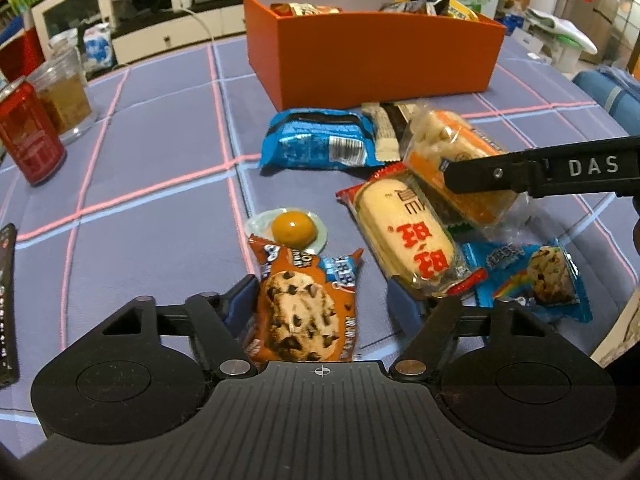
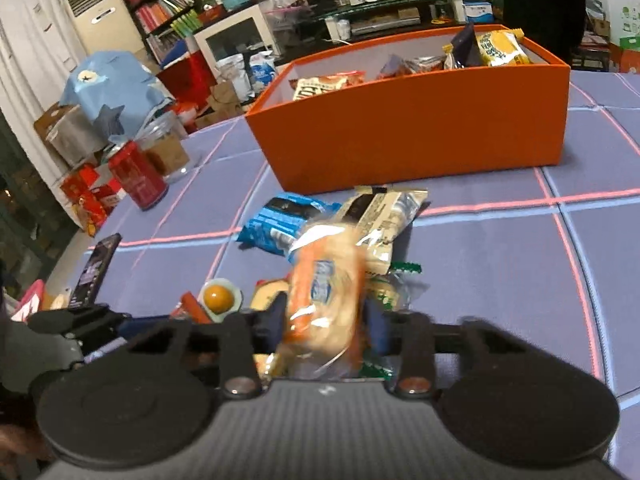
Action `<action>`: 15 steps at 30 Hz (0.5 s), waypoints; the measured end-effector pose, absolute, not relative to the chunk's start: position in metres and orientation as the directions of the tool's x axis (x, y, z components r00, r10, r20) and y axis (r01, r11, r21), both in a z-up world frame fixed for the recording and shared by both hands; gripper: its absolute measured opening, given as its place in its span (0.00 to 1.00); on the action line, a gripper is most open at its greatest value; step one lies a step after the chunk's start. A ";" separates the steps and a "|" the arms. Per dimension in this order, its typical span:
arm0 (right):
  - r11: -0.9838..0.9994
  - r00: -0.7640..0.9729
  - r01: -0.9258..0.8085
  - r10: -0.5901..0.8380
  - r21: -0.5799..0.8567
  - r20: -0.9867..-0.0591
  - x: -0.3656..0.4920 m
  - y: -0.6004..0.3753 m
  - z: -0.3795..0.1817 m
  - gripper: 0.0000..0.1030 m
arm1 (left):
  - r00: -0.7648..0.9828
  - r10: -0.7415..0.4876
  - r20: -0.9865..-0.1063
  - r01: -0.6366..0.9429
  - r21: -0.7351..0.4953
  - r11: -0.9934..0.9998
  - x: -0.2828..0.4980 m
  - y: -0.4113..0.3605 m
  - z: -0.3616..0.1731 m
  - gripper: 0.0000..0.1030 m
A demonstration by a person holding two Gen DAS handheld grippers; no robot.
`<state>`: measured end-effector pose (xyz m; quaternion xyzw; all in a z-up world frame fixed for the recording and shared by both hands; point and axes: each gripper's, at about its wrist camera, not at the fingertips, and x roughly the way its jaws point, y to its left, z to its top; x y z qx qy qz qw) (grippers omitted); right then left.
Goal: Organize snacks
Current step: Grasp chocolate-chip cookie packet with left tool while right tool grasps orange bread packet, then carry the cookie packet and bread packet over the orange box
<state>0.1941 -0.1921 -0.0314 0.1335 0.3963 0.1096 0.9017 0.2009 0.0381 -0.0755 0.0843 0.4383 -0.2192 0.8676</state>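
The right tongs (image 2: 326, 320) pinch the orange bread packet (image 2: 324, 300), apparently just off the bench (image 1: 160, 168). The left tongs (image 1: 324, 300) stand spread around the cookie packet (image 1: 306, 312), its left pad touching, nearer than the orange box (image 1: 372, 64).

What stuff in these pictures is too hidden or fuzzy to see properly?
- Orange-and-clear wrapped cake, right wrist view: blurred, so its label is unreadable.
- Orange cardboard box, both views: the near wall hides most of the snacks inside.
- Brown chocolate-chip cookie packet, left wrist view: its lower end is hidden behind the left gripper.
- Flat black object, left wrist view: cut off by the left edge.
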 end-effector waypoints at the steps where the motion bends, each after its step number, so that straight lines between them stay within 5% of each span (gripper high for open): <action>1: 0.938 0.659 -0.097 0.311 0.332 -0.685 0.193 -0.193 -0.031 0.35 | 0.515 -0.311 -0.799 0.452 -0.055 0.890 0.201 0.039 -0.076 0.11; 4: 0.940 0.662 -0.115 0.314 0.322 -0.680 0.191 -0.195 -0.028 0.35 | 0.510 -0.327 -0.795 0.438 -0.087 0.895 0.201 0.043 -0.075 0.00; 15: 0.942 0.698 -0.140 0.313 0.306 -0.644 0.177 -0.205 -0.013 0.35 | 0.580 -0.356 -0.733 0.430 -0.097 0.898 0.183 0.052 -0.035 0.00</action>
